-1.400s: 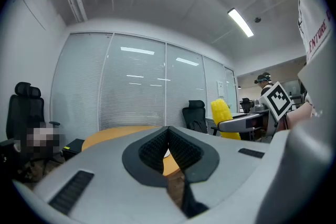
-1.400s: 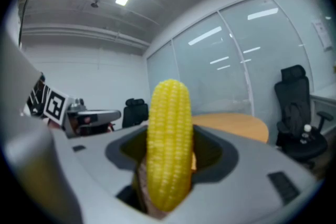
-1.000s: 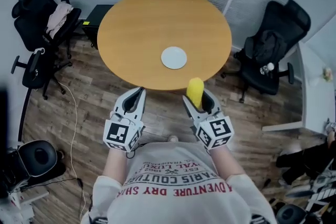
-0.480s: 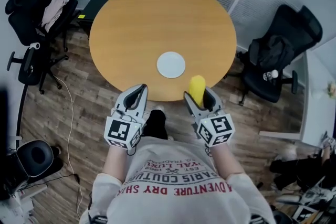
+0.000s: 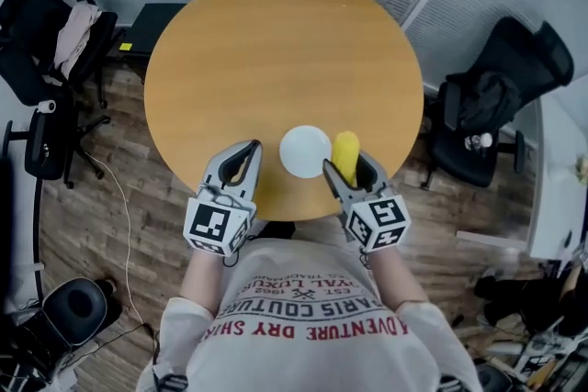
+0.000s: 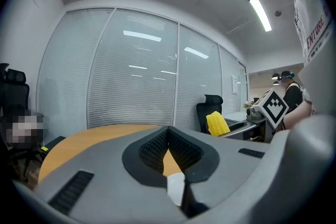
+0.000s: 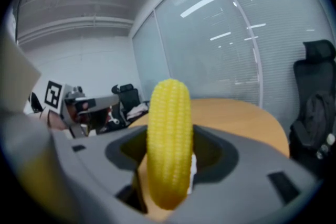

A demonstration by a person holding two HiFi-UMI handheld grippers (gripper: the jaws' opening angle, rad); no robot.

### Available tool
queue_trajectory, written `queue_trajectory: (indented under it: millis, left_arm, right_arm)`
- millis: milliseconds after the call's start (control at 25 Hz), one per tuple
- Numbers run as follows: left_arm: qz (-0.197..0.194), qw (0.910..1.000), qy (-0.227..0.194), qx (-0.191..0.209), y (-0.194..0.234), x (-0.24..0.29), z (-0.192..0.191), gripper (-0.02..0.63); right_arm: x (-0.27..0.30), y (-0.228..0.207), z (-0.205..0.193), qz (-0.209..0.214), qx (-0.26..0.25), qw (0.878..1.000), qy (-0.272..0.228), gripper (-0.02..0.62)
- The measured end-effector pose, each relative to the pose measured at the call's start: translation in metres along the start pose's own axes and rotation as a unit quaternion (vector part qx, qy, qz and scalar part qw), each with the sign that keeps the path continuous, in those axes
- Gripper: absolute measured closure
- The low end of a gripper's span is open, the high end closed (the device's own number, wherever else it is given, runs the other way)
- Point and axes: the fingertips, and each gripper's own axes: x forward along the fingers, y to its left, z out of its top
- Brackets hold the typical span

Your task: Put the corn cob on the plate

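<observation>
1. The corn cob [image 7: 169,144] stands on end between the jaws of the right gripper [image 7: 169,135]. The jaws are clenched on its lower half, and its rounded top rises above them.
2. From above, the cob [image 5: 344,153] and the right gripper [image 5: 347,168] sit just right of the plate [image 5: 305,151], over the near rim of the table [image 5: 276,41]. The cob is not on the plate.
3. The left gripper [image 5: 246,151] is just left of the plate. Its jaws meet at the tips with nothing between them [image 6: 169,131].
4. In the head view the right gripper's body hides the cob's lower end.
5. In the right gripper view a white sliver shows behind the cob. In the left gripper view a white patch shows through the gap below the closed tips. Neither can be told for sure as the plate.
6. From the left gripper, only the cob's upper part [image 6: 217,124] shows, off to the right.
7. The cob is bright yellow with neat rows of kernels, a cylinder tapering to a dome.
8. The plate is small, round, flat and white.
9. The table is round, smooth and wood-toned.
10. The jaws are grey with black ribbed pads.
</observation>
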Motion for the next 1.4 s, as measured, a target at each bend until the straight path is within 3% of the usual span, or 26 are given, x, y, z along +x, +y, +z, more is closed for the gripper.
queue_trajectory:
  millis: [320,720,1400]
  left_arm:
    - [-0.004,0.9997,0.024,-0.008,0.045,0.036,-0.034,0.572]
    - [-0.001,0.9985,0.045,-0.031,0.058,0.049,-0.069,0.572]
    - [0.002,0.9965,0.077,-0.032,0.065,0.049,-0.099,0.572]
  right_arm:
    - [0.065,-0.022,-0.048,-0.011,0.020,0.996,0.085,0.327]
    - [0.113,-0.035,-0.125,0.011,0.004,0.978,0.207,0.327]
    - [0.151,-0.032,-0.177,0.014,-0.014,0.955,0.297,0.327]
